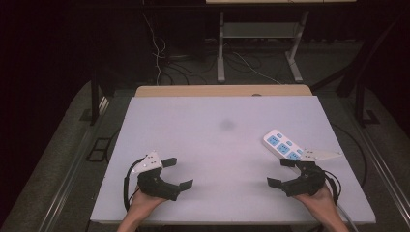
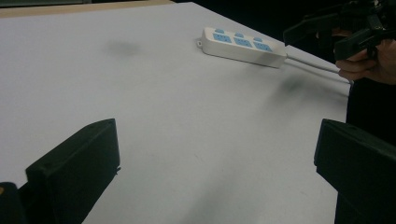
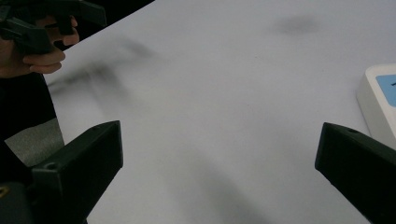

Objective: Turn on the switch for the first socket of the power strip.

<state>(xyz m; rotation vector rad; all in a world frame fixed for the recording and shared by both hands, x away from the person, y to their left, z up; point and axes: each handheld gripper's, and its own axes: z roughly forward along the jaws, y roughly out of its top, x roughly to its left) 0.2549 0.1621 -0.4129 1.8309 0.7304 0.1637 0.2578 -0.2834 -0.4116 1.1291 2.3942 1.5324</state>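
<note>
The left gripper [image 1: 177, 173] and the right gripper [image 1: 282, 172] both sit low over the near part of the white table [image 1: 212, 145], each with its jaws wide apart and holding nothing. Just beyond the right gripper's far jaw lies a white power strip [image 1: 283, 144] with blue sockets, well away from the left gripper.

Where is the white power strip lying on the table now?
In the high view the power strip lies flat near the right edge of the table, just beyond the open right gripper.
</note>
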